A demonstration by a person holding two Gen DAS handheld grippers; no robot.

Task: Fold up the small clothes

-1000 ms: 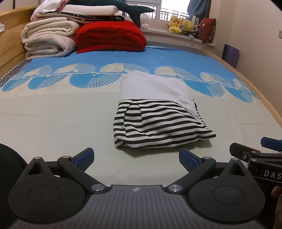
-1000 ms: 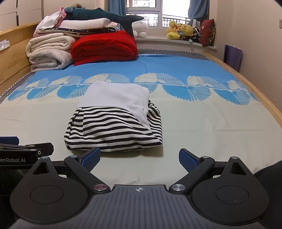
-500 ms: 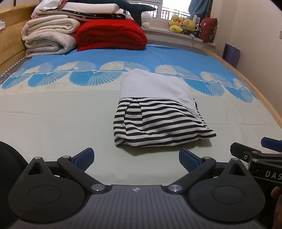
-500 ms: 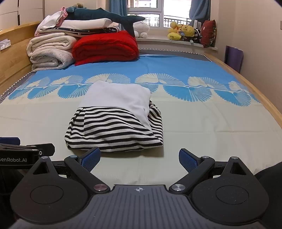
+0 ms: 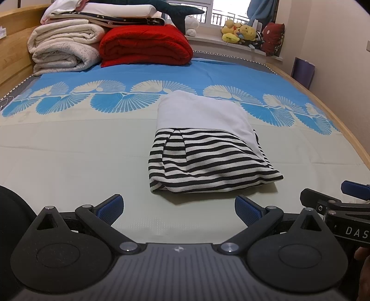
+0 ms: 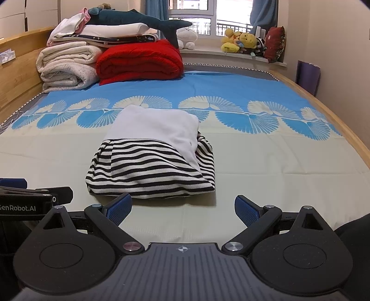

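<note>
A small folded garment, white at the far end and black-and-white striped at the near end, lies flat on the bed sheet. It also shows in the right wrist view. My left gripper is open and empty, just in front of the garment's near edge. My right gripper is open and empty, also just short of the near edge. Each gripper's side shows at the edge of the other's view.
Rolled white blankets and a folded red blanket are stacked at the bed's far left, with a plush shark on top. Stuffed toys sit on the windowsill. A wooden bed rail runs along the right.
Both views have tilted slightly, so the blanket stack sits a little lower in frame. The garment and both grippers' open fingers are unchanged.
</note>
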